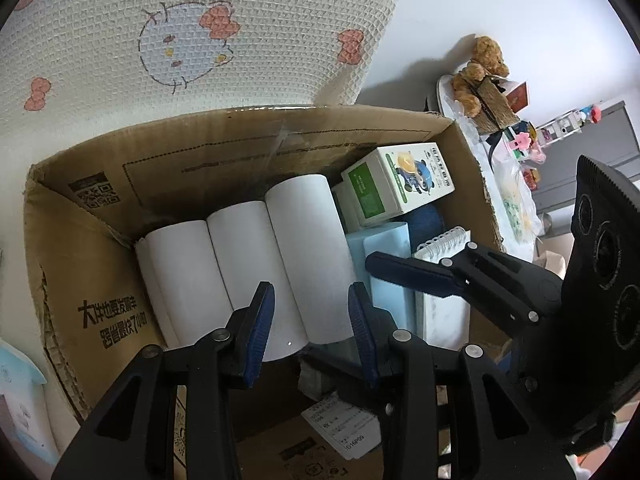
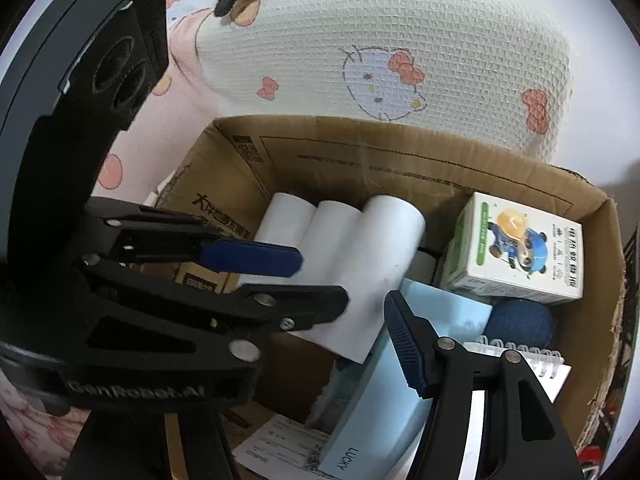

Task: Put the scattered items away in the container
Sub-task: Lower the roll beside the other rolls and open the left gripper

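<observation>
Behind everything, a cream waffle-weave quilt backs the scene. At six o'clock the left gripper hangs open and empty; the right gripper, at three, likewise. Beyond, the brown cardboard box already holds three white paper rolls, so tidying looks nearly finished.

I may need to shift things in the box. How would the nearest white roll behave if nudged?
The white roll lies on its side, so it would probably roll. It looks like soft paper, so likely light and squashable. The neighbouring roll and the light blue box flank it and may limit travel.
</observation>
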